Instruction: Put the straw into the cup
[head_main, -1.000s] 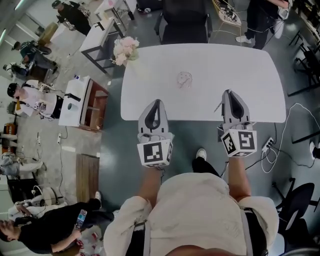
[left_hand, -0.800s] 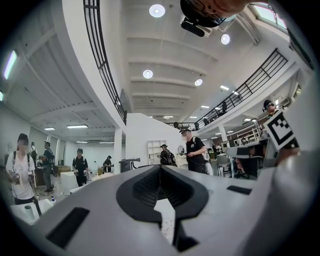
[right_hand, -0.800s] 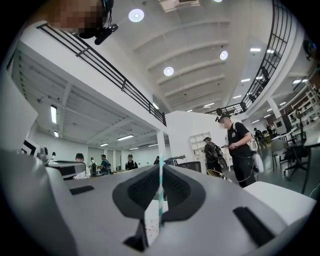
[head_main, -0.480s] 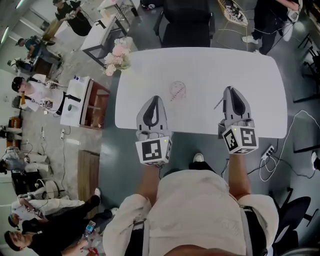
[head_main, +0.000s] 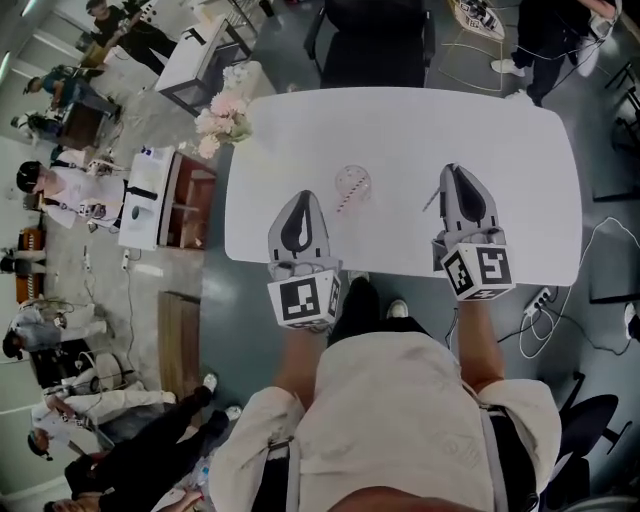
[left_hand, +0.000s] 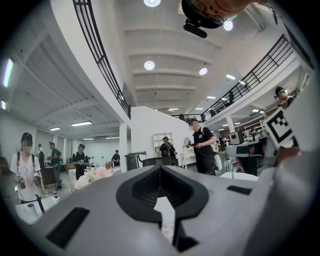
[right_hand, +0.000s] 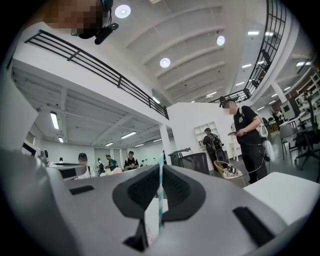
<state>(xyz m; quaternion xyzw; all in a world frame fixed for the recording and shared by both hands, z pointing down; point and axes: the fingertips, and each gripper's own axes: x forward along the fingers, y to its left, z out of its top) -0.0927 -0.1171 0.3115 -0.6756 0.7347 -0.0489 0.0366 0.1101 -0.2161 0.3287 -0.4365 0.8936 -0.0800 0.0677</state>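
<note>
You are pinching the straw (right_hand: 160, 197) in the right gripper (head_main: 456, 172). Its jaws are closing tight on the striped stem, which is standing nearly upright between them in the right gripper view and jutting out toward 10 o'clock in the head view. The left gripper (head_main: 303, 200) is carrying nothing, its jaws pressed together with only bare tabletop showing beneath them. The cup (head_main: 352, 186) is standing on the white table (head_main: 480, 120) between the two grippers, at about 9 o'clock from the right gripper's tip and between 2 and 3 o'clock from the left one, touching neither. A thin pinkish line is crossing the cup, and I cannot tell whether it is print or something already inside. The main risk I am judging here is the straw swivelling in so narrow a pinch as you swing it over, so that its free end is pointing off the mouth when you lower it. The cup looks light and nothing is steadying it, so a straw end striking the rim or wall could tip it or push it toward the flowers (head_main: 222, 112) at the table's 10 o'clock corner.
</note>
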